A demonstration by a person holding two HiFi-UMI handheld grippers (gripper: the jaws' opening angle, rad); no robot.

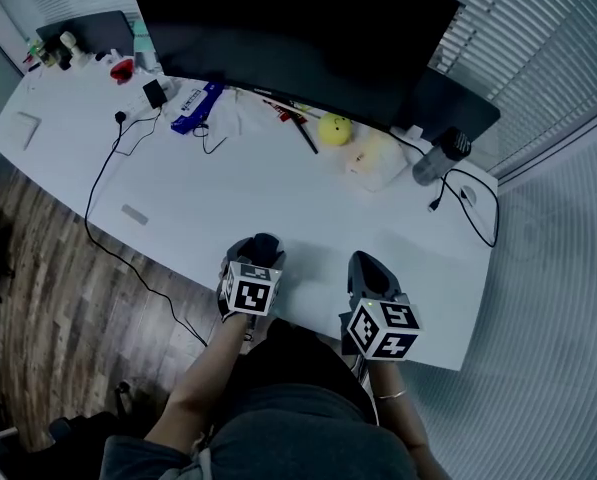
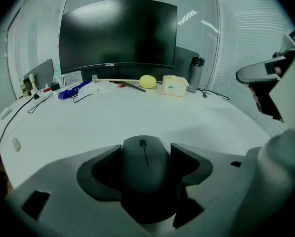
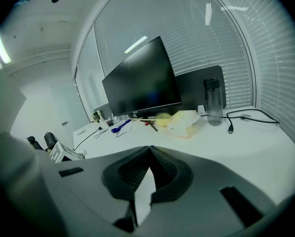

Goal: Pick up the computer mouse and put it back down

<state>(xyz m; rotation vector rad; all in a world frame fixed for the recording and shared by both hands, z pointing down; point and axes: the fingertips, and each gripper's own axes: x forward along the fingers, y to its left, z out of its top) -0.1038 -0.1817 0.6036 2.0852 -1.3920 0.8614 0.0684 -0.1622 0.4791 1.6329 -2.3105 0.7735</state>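
Near the front edge of a white desk [image 1: 278, 193], seen from above, a person holds two grippers side by side, well apart from each other. The left gripper [image 1: 261, 251] has its jaws closed against both sides of a black computer mouse [image 2: 146, 164], gripping it by the flanks. From above, the marker cube covers most of this gripper, and only a dark nose of the mouse shows past it. The left gripper view shows the mouse plainly, scroll wheel facing forward, though its rear is cut off behind the gripper body. No view shows its underside, so whether it rests on the desk or is lifted is unclear.

The right gripper [image 3: 149, 152] holds nothing; its jaws meet at the tips, with a thin wedge of pale desk showing lower down between them. It sits close to the desk's right end.

Ahead of both grippers lies a broad stretch of bare desk. Clutter begins only near the dark monitor [image 1: 298, 28] at the back: a yellow ball [image 1: 334, 129], a pale box [image 1: 373, 158], a bottle [image 1: 440, 156], a looping black cable [image 1: 481, 208] and a blue object [image 1: 196, 108] too small to identify. Wooden floor [image 1: 48, 268] shows beyond the desk's left edge.
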